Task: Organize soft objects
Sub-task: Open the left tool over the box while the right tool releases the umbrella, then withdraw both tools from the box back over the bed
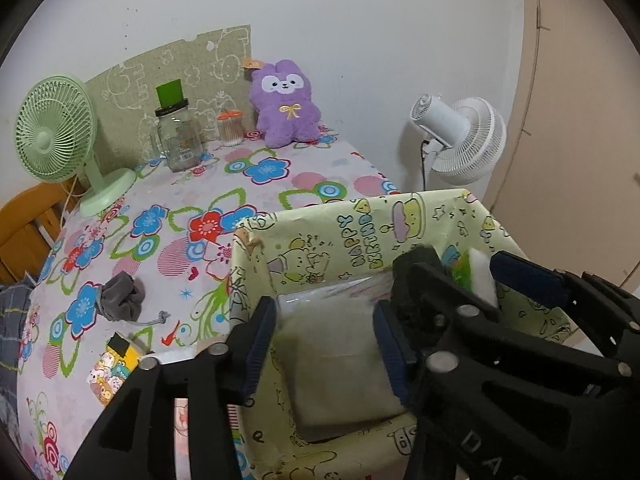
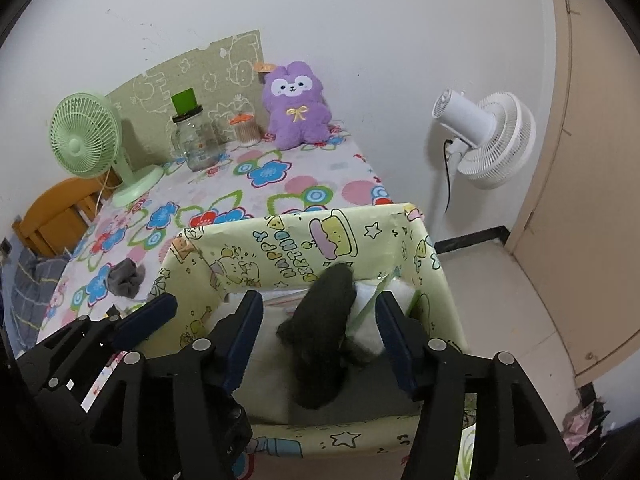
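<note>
A yellow-green cartoon-print box point(image 1: 360, 216) point(image 2: 304, 232) stands at the near right of the flowered table. Both grippers hang over its opening. My left gripper point(image 1: 324, 352) is open and empty above a pale flat packet point(image 1: 336, 360) on the box floor. My right gripper point(image 2: 320, 340) is open, and a dark fuzzy soft item point(image 2: 324, 328) lies between its fingers inside the box, on white packets point(image 2: 372, 328). A grey drawstring pouch point(image 1: 122, 298) point(image 2: 126, 276) lies on the table left of the box. A purple plush point(image 1: 286, 104) point(image 2: 296, 106) sits at the back.
A green desk fan point(image 1: 60, 136), a glass jar with a green block on its lid point(image 1: 178, 136) and a small orange-lidded jar point(image 1: 231, 128) stand along the back wall. A white floor fan point(image 2: 484, 136) stands right of the table. A wooden chair point(image 2: 60, 216) is at the left.
</note>
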{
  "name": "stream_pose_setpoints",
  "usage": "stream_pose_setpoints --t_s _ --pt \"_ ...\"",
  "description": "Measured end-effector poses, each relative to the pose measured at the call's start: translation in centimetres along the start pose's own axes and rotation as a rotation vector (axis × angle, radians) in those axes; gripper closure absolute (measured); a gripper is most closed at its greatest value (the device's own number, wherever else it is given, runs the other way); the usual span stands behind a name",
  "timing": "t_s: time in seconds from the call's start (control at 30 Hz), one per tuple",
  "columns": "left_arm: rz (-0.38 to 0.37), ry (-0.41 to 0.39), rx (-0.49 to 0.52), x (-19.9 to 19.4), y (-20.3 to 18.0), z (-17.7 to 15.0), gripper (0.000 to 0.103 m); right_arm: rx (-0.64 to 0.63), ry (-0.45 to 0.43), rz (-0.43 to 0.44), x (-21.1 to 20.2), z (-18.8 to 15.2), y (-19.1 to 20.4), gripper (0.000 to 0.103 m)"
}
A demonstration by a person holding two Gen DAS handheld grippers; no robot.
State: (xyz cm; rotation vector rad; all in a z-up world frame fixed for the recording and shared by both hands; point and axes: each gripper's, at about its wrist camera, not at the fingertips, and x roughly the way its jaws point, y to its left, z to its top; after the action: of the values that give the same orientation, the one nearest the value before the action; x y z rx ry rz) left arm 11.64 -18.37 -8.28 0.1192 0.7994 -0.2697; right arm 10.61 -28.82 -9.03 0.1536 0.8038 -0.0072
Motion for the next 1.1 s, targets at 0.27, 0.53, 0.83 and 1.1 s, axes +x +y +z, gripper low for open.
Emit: stream_pose_setpoints --t_s 0.27,0.53,0.83,1.1 --pt "-0.021 -0.013 0.011 -0.7 -0.3 -0.1 0.026 0.013 -0.01 -0.004 -0.6 -0.1 -0.3 0.02" --pt "-0.007 -0.038 0.014 -1.9 -0.3 -0.2 0.019 0.014 -0.028 -0.015 -1.8 -0.3 -0.2 0.017" --pt "0.001 -0.077 0.018 -3.8 0.1 -0.3 0.015 0.005 -0.07 -0.018 -3.7 -0.4 0.6 0.016" --pt "0.0 -0.116 0.019 -5.6 0.6 -0.4 0.01 0.0 -0.121 -0.014 -5.5 -0.4 1.3 0.008"
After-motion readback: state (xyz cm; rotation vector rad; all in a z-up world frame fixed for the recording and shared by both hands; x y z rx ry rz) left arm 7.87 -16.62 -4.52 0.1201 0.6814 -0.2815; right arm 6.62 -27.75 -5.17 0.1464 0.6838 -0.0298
